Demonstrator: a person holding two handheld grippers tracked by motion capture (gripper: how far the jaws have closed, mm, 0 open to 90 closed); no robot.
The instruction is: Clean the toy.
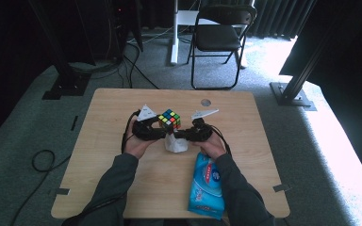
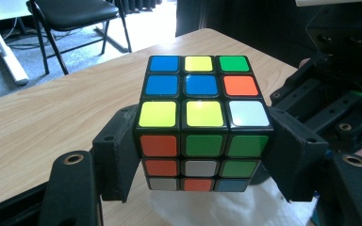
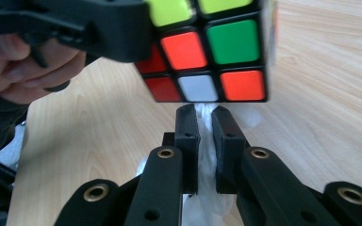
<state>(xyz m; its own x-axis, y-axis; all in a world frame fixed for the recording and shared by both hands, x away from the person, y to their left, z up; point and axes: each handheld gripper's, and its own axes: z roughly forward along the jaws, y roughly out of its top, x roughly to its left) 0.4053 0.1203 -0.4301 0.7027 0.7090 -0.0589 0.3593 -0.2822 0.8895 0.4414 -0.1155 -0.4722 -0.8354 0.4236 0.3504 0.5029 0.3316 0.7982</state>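
While the left gripper has its two black jaws spread wide, they are clamped flat against opposite sides of a Rubik's cube, one pad on each side face, so the cube is gripped and carried clear of the wooden table. Seen from the left gripper view, the cube's top face shows blue, yellow, green, orange and white stickers, and the face toward the camera shows orange, green and white. From the high view the cube sits above the middle of the table, between the two hands, with the left gripper just left of it.

The right gripper is nearly closed: its jaws stand close together and pinch a crumpled white tissue, which fills the narrow gap between them and hangs down below. Its fingertips sit directly under the cube's lower edge, and the tissue's top edge appears to meet the white sticker there, though whether it truly touches I cannot tell. In the high view the tissue bunches on the table just below the cube, with the right gripper beside it.

A blue pack of wipes lies flat on the table near the right forearm, well apart from the cube.
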